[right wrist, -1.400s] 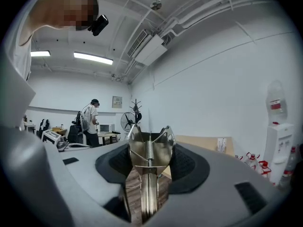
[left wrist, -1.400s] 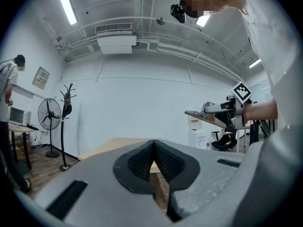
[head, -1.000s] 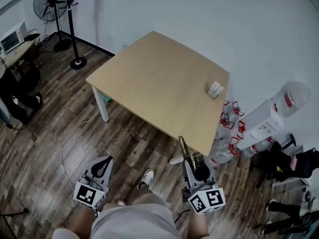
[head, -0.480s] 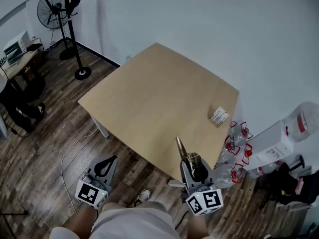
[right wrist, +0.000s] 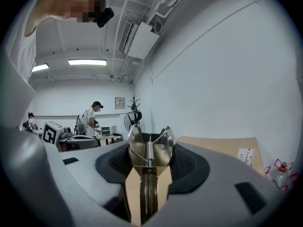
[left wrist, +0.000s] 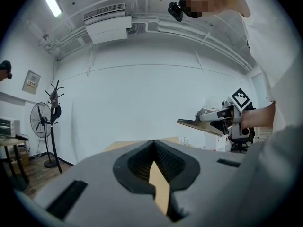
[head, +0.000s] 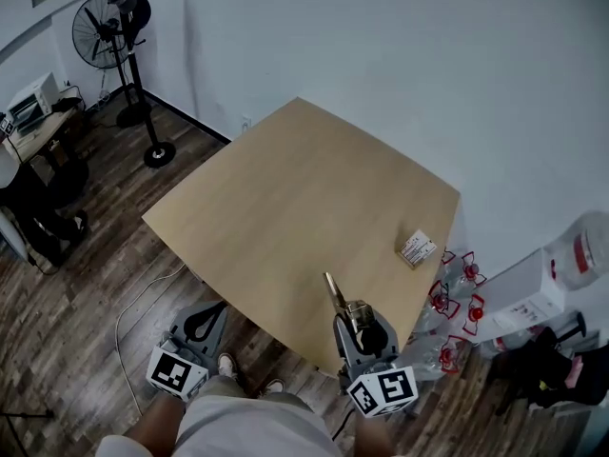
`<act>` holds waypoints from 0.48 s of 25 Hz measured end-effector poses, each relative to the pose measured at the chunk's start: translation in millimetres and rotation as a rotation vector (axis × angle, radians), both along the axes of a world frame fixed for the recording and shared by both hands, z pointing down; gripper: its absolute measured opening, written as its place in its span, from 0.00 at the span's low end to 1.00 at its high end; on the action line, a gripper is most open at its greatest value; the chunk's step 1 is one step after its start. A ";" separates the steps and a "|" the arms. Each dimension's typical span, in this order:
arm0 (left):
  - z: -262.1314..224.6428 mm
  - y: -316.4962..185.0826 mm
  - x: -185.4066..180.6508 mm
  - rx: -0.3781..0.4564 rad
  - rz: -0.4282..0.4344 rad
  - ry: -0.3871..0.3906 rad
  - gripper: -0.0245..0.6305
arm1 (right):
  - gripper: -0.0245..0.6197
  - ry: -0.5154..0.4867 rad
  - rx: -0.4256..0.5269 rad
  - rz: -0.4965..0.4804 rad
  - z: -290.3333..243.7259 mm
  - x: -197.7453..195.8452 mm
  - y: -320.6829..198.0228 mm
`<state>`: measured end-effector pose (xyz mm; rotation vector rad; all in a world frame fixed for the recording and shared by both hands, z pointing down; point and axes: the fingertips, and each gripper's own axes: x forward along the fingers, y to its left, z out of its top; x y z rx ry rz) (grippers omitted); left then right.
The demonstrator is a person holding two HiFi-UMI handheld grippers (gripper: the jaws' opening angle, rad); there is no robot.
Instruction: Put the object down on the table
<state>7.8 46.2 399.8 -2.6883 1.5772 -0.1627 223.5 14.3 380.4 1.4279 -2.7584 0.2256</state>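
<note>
Right gripper (right wrist: pixel 147 174) is clamped on the handle end of a brass-coloured sprung metal tool (head: pixel 340 302), held in air over the near edge of the pale wooden table (head: pixel 285 188). Left gripper (left wrist: pixel 154 148) is narrow & empty. Tool prob. rigid, lightish, slick, so grip by the spring. Long axis follows the jaws, tip fwd over the table.

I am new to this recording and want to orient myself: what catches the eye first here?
The right gripper, low in the head view, has its jaws shut on a brass-coloured spring clip. Ahead lies the wide wooden table, with a small box near its right edge.
</note>
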 end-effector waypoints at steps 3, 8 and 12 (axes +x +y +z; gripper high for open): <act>7.5 -16.2 -0.7 -0.018 0.019 0.017 0.05 | 0.35 0.023 -0.004 0.004 -0.4 -6.1 -10.9; 17.7 -61.9 -6.1 -0.024 0.081 0.070 0.05 | 0.35 0.057 -0.004 0.076 -6.1 -7.6 -35.9; 1.2 -104.2 -15.7 0.025 0.134 0.063 0.05 | 0.35 0.078 -0.004 0.123 -11.4 -16.3 -62.1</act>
